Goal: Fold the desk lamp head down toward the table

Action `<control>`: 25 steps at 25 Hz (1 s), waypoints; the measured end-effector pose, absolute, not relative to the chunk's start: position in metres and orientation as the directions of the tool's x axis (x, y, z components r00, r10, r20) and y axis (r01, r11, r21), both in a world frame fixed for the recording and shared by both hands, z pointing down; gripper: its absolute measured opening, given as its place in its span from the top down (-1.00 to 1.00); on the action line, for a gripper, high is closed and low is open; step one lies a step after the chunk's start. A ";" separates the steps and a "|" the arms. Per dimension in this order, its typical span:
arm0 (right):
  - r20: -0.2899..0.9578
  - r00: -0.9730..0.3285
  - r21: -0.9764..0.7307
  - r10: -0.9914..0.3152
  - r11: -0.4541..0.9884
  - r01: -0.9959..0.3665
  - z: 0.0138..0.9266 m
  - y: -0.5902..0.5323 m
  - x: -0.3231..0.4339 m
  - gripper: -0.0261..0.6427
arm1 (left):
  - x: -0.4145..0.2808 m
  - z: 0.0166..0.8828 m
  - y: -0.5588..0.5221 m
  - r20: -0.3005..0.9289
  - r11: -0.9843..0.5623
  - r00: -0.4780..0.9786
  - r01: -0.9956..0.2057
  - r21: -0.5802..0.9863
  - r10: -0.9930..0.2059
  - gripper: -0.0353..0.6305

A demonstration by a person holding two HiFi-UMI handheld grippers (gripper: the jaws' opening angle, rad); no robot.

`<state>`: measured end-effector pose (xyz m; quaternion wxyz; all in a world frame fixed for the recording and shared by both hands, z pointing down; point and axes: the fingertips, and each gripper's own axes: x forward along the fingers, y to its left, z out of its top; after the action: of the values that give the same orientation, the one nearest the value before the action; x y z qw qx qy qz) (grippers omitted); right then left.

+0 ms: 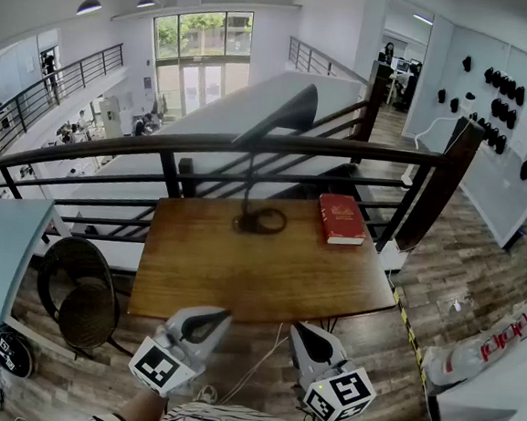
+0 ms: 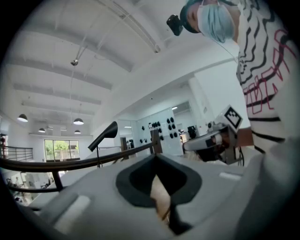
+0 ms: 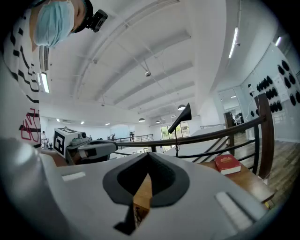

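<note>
Rising off the wooden table (image 1: 266,283) is a slim black lamp (image 1: 249,195) (tapered head).

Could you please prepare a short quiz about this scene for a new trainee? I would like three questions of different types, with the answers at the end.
1. True or false: the head of the desk lamp is already folded down onto the table.
2. What lies on the table, to the right of the lamp's base in the head view? A) a red book B) a mug C) a laptop
3. Fill in: the jaws of the left gripper and the right gripper are both ____, with nothing between them.

Key: 1 false, the head stands raised on its stem; 2 A; 3 shut.
</note>
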<state>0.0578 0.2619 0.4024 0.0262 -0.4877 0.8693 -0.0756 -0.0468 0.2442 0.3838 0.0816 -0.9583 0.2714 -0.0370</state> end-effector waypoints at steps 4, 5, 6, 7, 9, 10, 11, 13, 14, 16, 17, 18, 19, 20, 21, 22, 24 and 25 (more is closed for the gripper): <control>0.034 -0.528 -0.145 -0.849 0.518 -0.843 0.401 0.259 0.062 0.92 | -0.039 0.385 0.243 0.022 -0.838 0.849 -0.517 -0.174 -0.528 0.89; 0.032 -0.529 -0.146 -0.848 0.519 -0.842 0.402 0.259 0.064 0.92 | -0.037 0.387 0.243 0.021 -0.838 0.849 -0.518 -0.170 -0.528 0.89; 0.028 -0.527 -0.151 -0.849 0.518 -0.842 0.403 0.259 0.067 0.92 | -0.034 0.389 0.244 0.021 -0.840 0.849 -0.517 -0.166 -0.527 0.89; 0.021 -0.524 -0.159 -0.852 0.514 -0.843 0.404 0.259 0.071 0.92 | -0.032 0.392 0.245 0.022 -0.841 0.851 -0.515 -0.164 -0.525 0.89; -0.001 -0.509 -0.176 -0.861 0.501 -0.847 0.405 0.262 0.079 0.92 | -0.026 0.397 0.247 0.024 -0.840 0.850 -0.515 -0.169 -0.526 0.89; -0.007 -0.501 -0.180 -0.865 0.494 -0.851 0.406 0.263 0.084 0.92 | -0.023 0.400 0.248 0.023 -0.836 0.847 -0.521 -0.172 -0.532 0.89; -0.011 -0.495 -0.181 -0.869 0.489 -0.853 0.407 0.264 0.088 0.92 | -0.021 0.403 0.248 0.023 -0.831 0.841 -0.529 -0.173 -0.541 0.88; -0.012 -0.491 -0.187 -0.871 0.485 -0.855 0.410 0.263 0.093 0.83 | -0.018 0.408 0.248 0.024 -0.824 0.833 -0.543 -0.164 -0.553 0.88; -0.011 -0.491 -0.194 -0.871 0.483 -0.854 0.412 0.262 0.094 0.74 | -0.017 0.410 0.248 0.025 -0.824 0.832 -0.544 -0.155 -0.554 0.88; -0.006 -0.488 -0.209 -0.873 0.479 -0.853 0.415 0.258 0.095 0.71 | -0.017 0.417 0.245 0.035 -0.827 0.831 -0.546 -0.135 -0.555 0.88; -0.004 -0.486 -0.212 -0.874 0.476 -0.853 0.417 0.256 0.095 0.68 | -0.017 0.421 0.241 0.042 -0.826 0.829 -0.549 -0.126 -0.557 0.80; -0.002 -0.485 -0.213 -0.875 0.474 -0.854 0.419 0.252 0.095 0.64 | -0.017 0.424 0.237 0.046 -0.824 0.826 -0.553 -0.119 -0.561 0.63; 0.000 -0.483 -0.213 -0.876 0.472 -0.855 0.420 0.248 0.095 0.59 | -0.017 0.426 0.230 0.046 -0.822 0.824 -0.557 -0.115 -0.565 0.52; 0.002 -0.480 -0.213 -0.877 0.468 -0.857 0.422 0.242 0.095 0.57 | -0.018 0.427 0.223 0.043 -0.821 0.822 -0.560 -0.113 -0.567 0.51; 0.005 -0.475 -0.213 -0.880 0.463 -0.860 0.423 0.235 0.096 0.57 | -0.019 0.428 0.215 0.037 -0.820 0.822 -0.562 -0.112 -0.568 0.51; 0.007 -0.469 -0.214 -0.883 0.457 -0.863 0.425 0.227 0.095 0.56 | -0.021 0.429 0.207 0.031 -0.819 0.821 -0.563 -0.110 -0.569 0.49; 0.013 -0.459 -0.215 -0.888 0.446 -0.869 0.428 0.209 0.093 0.50 | -0.026 0.434 0.187 0.028 -0.818 0.820 -0.566 -0.106 -0.571 0.45; 0.015 -0.455 -0.215 -0.891 0.441 -0.871 0.429 0.198 0.092 0.47 | -0.030 0.437 0.175 0.029 -0.818 0.820 -0.566 -0.107 -0.571 0.43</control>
<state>0.0918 0.1980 0.4294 0.0499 -0.5198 0.8474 -0.0963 -0.0296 0.1750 0.4368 0.0468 -0.9528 0.2984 -0.0296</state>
